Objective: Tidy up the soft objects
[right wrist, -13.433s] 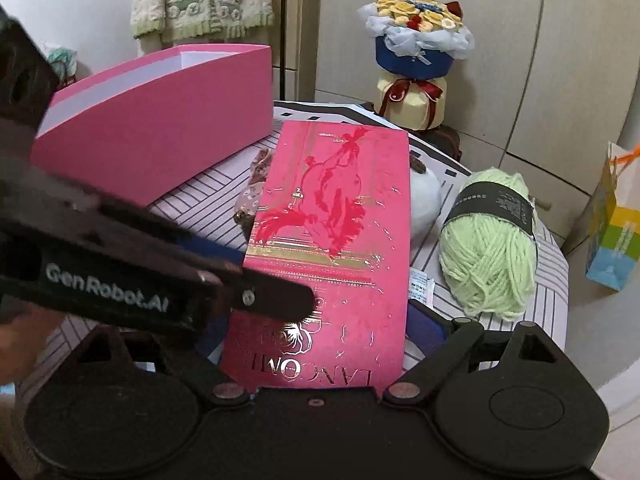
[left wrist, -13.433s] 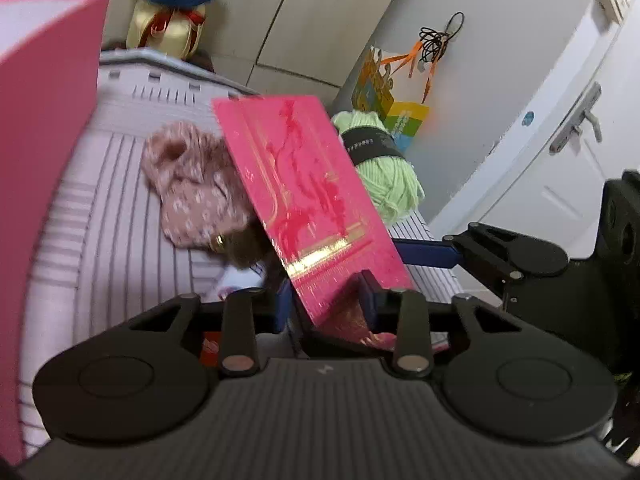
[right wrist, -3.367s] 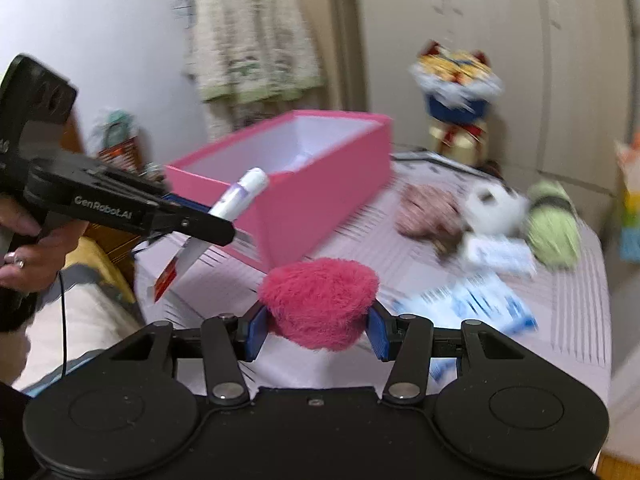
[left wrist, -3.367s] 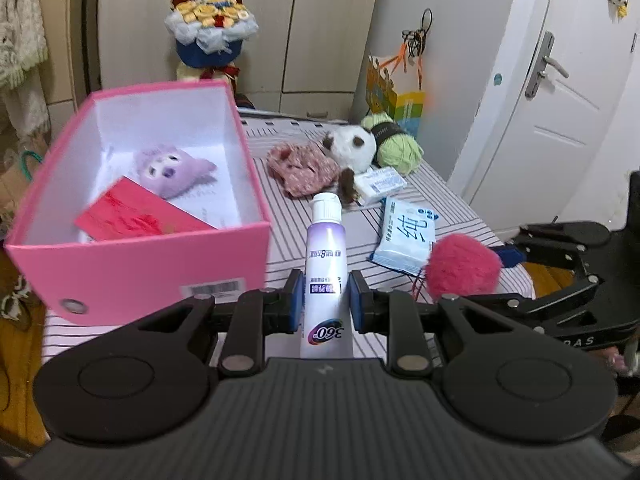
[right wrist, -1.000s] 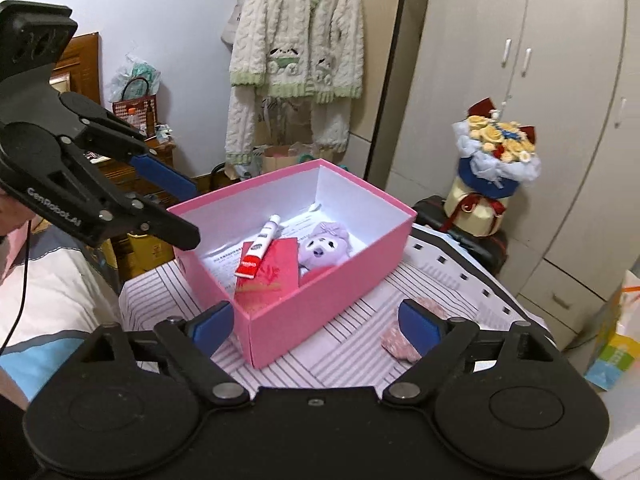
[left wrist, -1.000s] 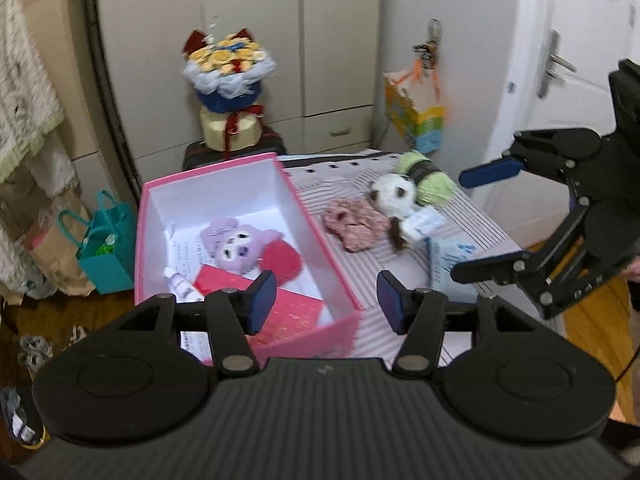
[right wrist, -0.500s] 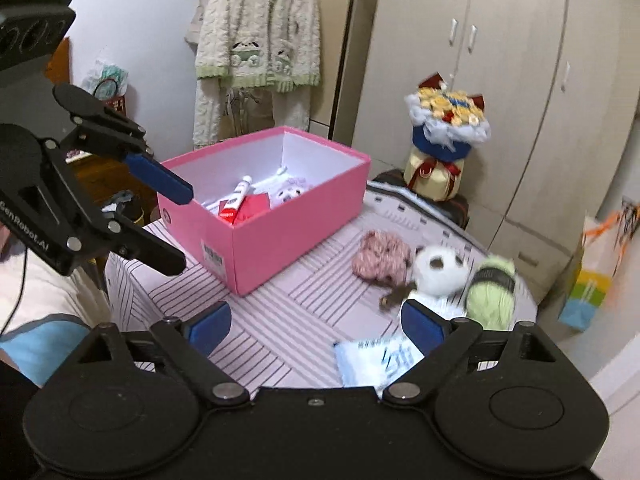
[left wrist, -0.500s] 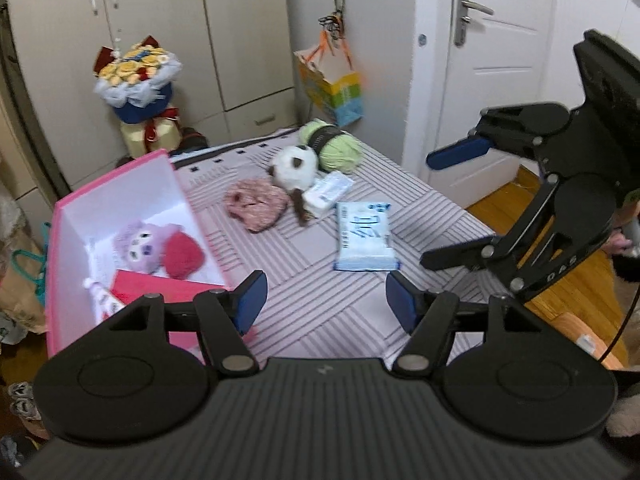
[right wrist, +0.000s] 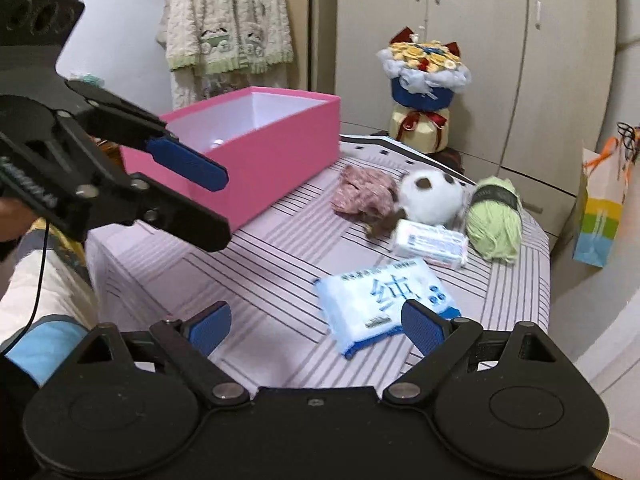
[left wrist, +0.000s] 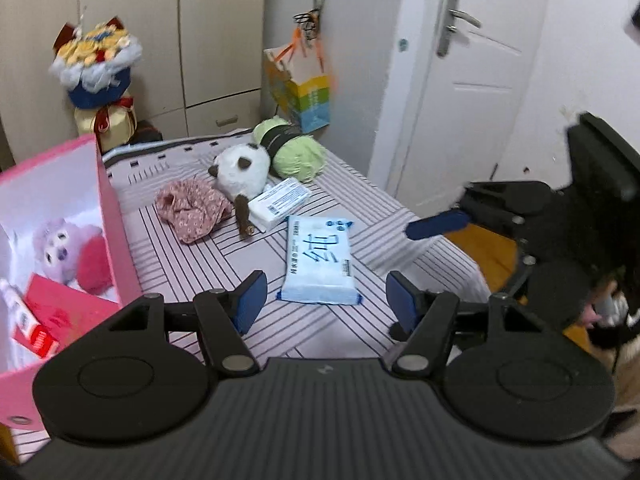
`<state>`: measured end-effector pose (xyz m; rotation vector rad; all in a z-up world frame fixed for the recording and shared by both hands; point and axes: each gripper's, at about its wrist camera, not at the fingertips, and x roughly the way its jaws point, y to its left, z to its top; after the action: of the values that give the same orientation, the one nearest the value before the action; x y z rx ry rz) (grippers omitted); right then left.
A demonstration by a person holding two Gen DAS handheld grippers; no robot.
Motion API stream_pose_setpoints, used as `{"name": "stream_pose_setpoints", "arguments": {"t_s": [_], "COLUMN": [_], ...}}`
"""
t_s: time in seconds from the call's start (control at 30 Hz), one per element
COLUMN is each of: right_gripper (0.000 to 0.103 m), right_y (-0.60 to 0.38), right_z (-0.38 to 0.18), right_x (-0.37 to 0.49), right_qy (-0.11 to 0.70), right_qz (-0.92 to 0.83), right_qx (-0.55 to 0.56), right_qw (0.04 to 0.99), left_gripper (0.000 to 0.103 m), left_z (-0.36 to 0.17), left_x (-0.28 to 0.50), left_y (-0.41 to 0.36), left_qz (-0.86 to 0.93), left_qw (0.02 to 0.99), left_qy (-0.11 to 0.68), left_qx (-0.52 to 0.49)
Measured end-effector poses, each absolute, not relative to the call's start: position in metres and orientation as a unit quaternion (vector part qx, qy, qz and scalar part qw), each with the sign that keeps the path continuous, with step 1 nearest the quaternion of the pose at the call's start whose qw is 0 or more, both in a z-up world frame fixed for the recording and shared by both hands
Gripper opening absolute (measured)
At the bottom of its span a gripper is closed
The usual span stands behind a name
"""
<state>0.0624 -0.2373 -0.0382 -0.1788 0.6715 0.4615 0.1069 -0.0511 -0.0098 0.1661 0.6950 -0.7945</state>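
A pink box (left wrist: 116,236) stands at the table's left and holds a purple plush (left wrist: 56,248), a red pompom (left wrist: 94,264), a red envelope (left wrist: 56,308) and a tube (left wrist: 24,316). On the striped table lie a blue tissue pack (left wrist: 320,258), a white pack (left wrist: 278,202), a pink floral cloth (left wrist: 192,210), a panda plush (left wrist: 240,168) and green yarn (left wrist: 294,148). My left gripper (left wrist: 326,300) is open and empty above the near table edge, just short of the blue pack. My right gripper (right wrist: 316,326) is open and empty over the blue pack (right wrist: 384,300).
A flower bouquet (left wrist: 98,80) stands behind the table by the wardrobe. A colourful paper bag (left wrist: 304,92) hangs at the wall beside a white door (left wrist: 472,80). A knitted cardigan (right wrist: 228,24) hangs behind the pink box (right wrist: 276,160).
Both grippers have come lower and closer to the table, toward the blue tissue pack. Both stay open and empty.
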Motion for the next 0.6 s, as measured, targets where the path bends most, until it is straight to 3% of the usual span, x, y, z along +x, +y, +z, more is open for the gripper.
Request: {"name": "stream_pose_setpoints", "arguments": {"t_s": [0.37, 0.6], "right_gripper": [0.094, 0.094], "right_y": [-0.257, -0.249], "right_z": [-0.101, -0.118], "right_x": [0.104, 0.116], "right_qy": [0.338, 0.326], "right_qz": [0.202, 0.164], "right_qx": [-0.021, -0.014], "right_qw": [0.919, 0.931], "left_gripper": [0.061, 0.054], "left_z": [-0.071, -0.093], "left_x": [0.147, 0.166], "left_y": [-0.082, -0.106], "left_qz": [-0.343, -0.324], "left_qw": [0.871, 0.888], "left_qy": [0.346, 0.314], "left_qx": [0.064, 0.087]}}
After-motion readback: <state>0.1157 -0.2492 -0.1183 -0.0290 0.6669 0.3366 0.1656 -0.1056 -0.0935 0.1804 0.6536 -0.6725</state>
